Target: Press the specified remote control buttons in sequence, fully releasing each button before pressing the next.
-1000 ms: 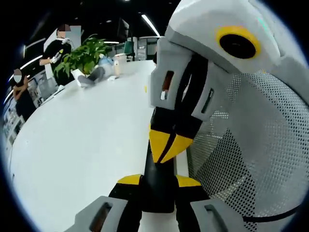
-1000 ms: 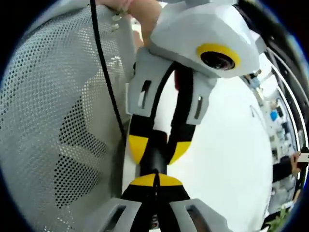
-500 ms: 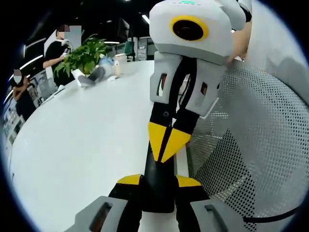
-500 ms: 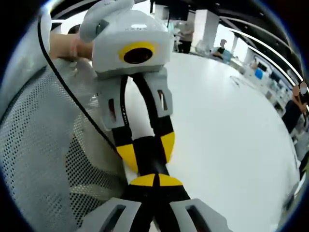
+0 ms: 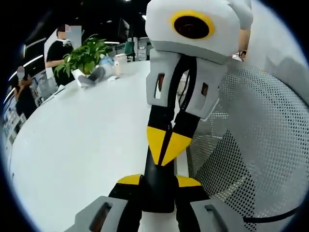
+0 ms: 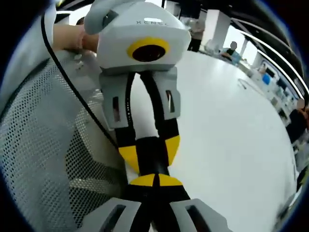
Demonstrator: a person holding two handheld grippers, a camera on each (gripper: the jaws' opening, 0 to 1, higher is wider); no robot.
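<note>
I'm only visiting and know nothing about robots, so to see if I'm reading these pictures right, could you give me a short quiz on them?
1. True or false: the left gripper is shut on the slim black remote control.
2. The right gripper points at the remote with its yellow tips: A) spread wide apart, B) closed together, C) clamped on a cup.
3. Fill in: the leafy green potted plant stands at the far side of the white ___.

Key: 1 true; 2 B; 3 table.
</note>
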